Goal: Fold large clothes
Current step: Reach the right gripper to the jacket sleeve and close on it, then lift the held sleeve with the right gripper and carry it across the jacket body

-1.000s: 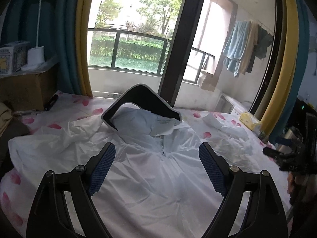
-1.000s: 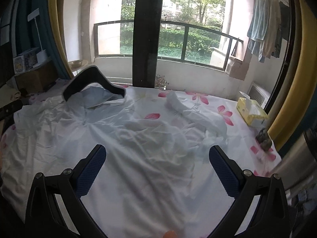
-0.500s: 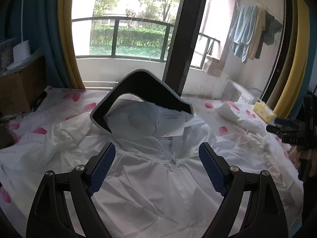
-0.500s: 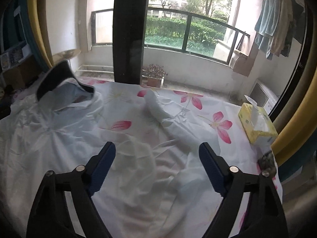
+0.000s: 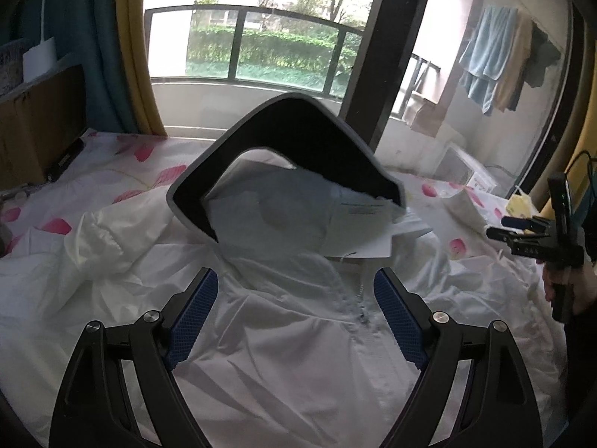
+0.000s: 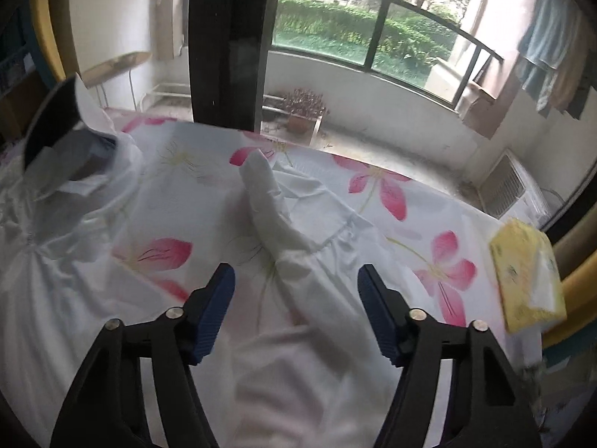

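Closer now, right gripper (image 6: 296, 308) closing over jacket sleeve (image 6: 268, 201); left gripper (image 5: 294, 311) spread.

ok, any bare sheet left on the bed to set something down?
Bare floral sheet between the jacket's hood and its sleeve; another strip between sleeve and tissue box. The jacket body crowds the near side; the right hand-held gripper is closing over the sleeve.
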Demonstrator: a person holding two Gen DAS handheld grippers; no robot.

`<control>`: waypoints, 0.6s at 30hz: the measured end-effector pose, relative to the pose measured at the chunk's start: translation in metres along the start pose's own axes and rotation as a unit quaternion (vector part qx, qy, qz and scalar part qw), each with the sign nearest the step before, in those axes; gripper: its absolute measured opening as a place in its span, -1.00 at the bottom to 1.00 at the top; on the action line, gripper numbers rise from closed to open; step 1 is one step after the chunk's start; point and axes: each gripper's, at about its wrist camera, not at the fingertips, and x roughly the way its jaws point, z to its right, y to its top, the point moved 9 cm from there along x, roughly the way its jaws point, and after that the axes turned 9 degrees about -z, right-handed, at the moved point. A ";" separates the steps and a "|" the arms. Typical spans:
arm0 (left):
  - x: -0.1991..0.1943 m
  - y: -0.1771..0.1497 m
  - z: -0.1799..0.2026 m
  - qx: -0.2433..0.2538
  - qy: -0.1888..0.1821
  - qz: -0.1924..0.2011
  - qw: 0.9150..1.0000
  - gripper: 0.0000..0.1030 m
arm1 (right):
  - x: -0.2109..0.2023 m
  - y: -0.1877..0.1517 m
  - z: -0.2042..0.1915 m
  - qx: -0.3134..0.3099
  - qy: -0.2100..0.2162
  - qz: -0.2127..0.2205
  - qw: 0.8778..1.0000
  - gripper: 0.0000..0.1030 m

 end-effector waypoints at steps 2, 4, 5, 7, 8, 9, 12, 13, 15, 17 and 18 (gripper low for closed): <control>0.004 -0.002 -0.003 -0.004 0.005 -0.006 1.000 0.71 | 0.010 0.005 0.001 -0.006 0.004 -0.003 1.000 0.23; 0.006 -0.003 -0.006 -0.007 0.008 -0.008 1.000 0.71 | 0.019 0.011 -0.001 -0.014 0.008 -0.009 1.000 0.04; 0.006 -0.003 -0.006 -0.006 0.009 -0.007 1.000 0.71 | 0.024 0.013 -0.003 -0.019 0.012 -0.013 1.000 -0.01; 0.005 -0.002 -0.005 -0.003 0.011 -0.003 1.000 0.71 | 0.031 0.015 -0.008 -0.026 0.017 -0.021 0.999 -0.26; 0.004 -0.002 -0.005 0.000 0.011 -0.001 1.000 0.71 | 0.031 0.016 -0.008 -0.027 0.024 -0.014 0.999 -0.35; 0.004 -0.001 -0.004 0.002 0.013 0.001 1.000 0.71 | 0.031 0.017 -0.008 -0.027 0.028 -0.015 0.999 -0.49; 0.002 -0.002 -0.005 0.001 0.012 0.002 1.000 0.71 | 0.027 0.017 -0.008 -0.034 0.021 -0.010 0.999 -0.84; 0.001 -0.002 -0.005 -0.001 0.012 0.002 1.000 0.71 | 0.025 0.017 -0.007 -0.034 0.022 -0.008 0.999 -0.90; -0.002 -0.001 -0.007 -0.004 0.010 0.004 1.000 0.71 | 0.020 0.021 -0.002 -0.030 0.020 0.004 0.999 -0.90; -0.005 -0.001 -0.008 -0.009 0.007 0.004 1.000 0.71 | 0.008 0.026 0.001 -0.023 0.015 0.021 0.999 -0.91; -0.009 0.000 -0.008 -0.010 0.004 0.007 1.000 0.71 | 0.000 0.029 0.003 -0.018 0.012 0.029 0.999 -0.91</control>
